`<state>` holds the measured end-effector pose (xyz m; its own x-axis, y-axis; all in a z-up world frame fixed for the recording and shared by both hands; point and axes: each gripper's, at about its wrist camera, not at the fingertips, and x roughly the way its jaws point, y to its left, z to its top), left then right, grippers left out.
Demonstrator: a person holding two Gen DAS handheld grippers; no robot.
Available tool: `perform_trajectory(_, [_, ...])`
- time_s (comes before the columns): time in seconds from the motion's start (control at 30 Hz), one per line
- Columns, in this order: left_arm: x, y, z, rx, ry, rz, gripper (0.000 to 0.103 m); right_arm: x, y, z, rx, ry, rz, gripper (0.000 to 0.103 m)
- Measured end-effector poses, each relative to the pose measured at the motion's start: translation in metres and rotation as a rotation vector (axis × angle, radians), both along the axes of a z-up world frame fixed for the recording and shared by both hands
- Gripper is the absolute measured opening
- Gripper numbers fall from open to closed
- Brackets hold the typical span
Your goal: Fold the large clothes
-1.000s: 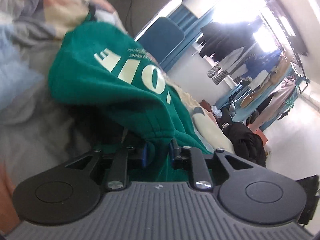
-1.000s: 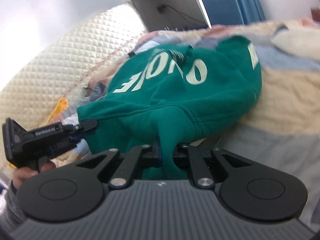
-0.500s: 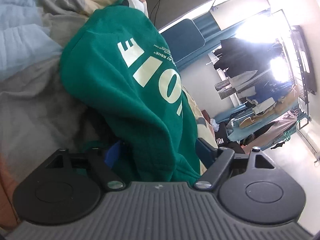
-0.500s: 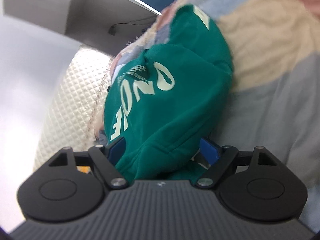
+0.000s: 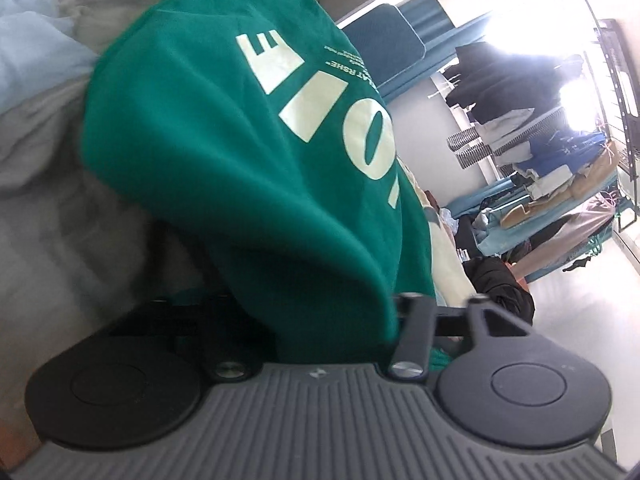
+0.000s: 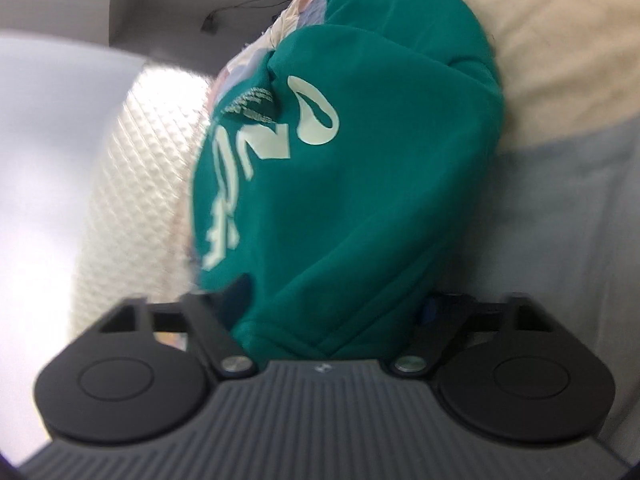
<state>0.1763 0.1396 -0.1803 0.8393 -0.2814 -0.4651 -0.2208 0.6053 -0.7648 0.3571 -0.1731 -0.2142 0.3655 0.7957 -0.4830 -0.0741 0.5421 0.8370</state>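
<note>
Both grippers now spread wide, left gripper, right gripper, one green sweatshirt released

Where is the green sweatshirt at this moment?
In both wrist views the green sweatshirt lies bunched on the patchwork bedcover, its near edge between each gripper's spread fingers.

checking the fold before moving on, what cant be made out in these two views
- Left wrist: left tongs tips, buried under the green sweatshirt.
- Right wrist: printed lettering, motion-blurred.
- Both views: sleeves and hem, tucked underneath or cut off by frame edges.
</note>
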Motion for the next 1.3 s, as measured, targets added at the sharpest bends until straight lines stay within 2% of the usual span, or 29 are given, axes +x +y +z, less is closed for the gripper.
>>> perform_trajectory(0.03, [0.001, -0.001, 0.001, 0.011, -0.005, -0.004, 0.035, 0.000, 0.002, 0.001, -0.022, -0.011, 0.006, 0.059])
perform_trajectory(0.1, [-0.001, -0.004, 0.006, 0.047, -0.022, -0.001, 0.027, -0.001, 0.002, 0.004, -0.056, -0.035, -0.001, 0.025])
perform_trajectory(0.13, [-0.003, -0.007, 0.011, 0.066, -0.044, 0.003, 0.022, -0.002, 0.001, 0.007, -0.071, -0.053, -0.006, 0.019])
perform_trajectory(0.2, [-0.012, -0.010, 0.022, 0.107, -0.112, 0.009, 0.016, -0.007, 0.000, 0.019, -0.066, -0.126, -0.008, 0.014])
perform_trajectory(0.33, [-0.036, -0.014, 0.050, 0.174, -0.209, 0.039, 0.013, -0.033, -0.010, 0.058, 0.020, -0.315, -0.036, 0.010])
perform_trajectory(0.5, [-0.079, -0.019, 0.093, 0.196, -0.360, 0.037, 0.012, -0.077, -0.027, 0.119, 0.106, -0.563, -0.048, 0.010])
perform_trajectory(0.67, [-0.116, -0.030, 0.150, 0.210, -0.476, 0.048, 0.012, -0.110, -0.035, 0.188, 0.133, -0.710, -0.053, 0.010])
perform_trajectory(0.87, [-0.157, -0.044, 0.250, 0.275, -0.659, 0.060, 0.012, -0.138, -0.043, 0.289, 0.148, -0.891, -0.055, 0.009])
perform_trajectory(1.03, [-0.183, -0.048, 0.349, 0.328, -0.806, 0.088, 0.013, -0.155, -0.054, 0.380, 0.178, -1.029, -0.065, 0.009])
perform_trajectory(1.17, [-0.208, -0.063, 0.423, 0.364, -0.947, 0.070, 0.013, -0.177, -0.060, 0.458, 0.173, -1.183, -0.088, 0.009])
perform_trajectory(1.3, [-0.220, -0.074, 0.489, 0.396, -1.029, 0.074, 0.013, -0.185, -0.069, 0.520, 0.207, -1.276, -0.132, 0.009])
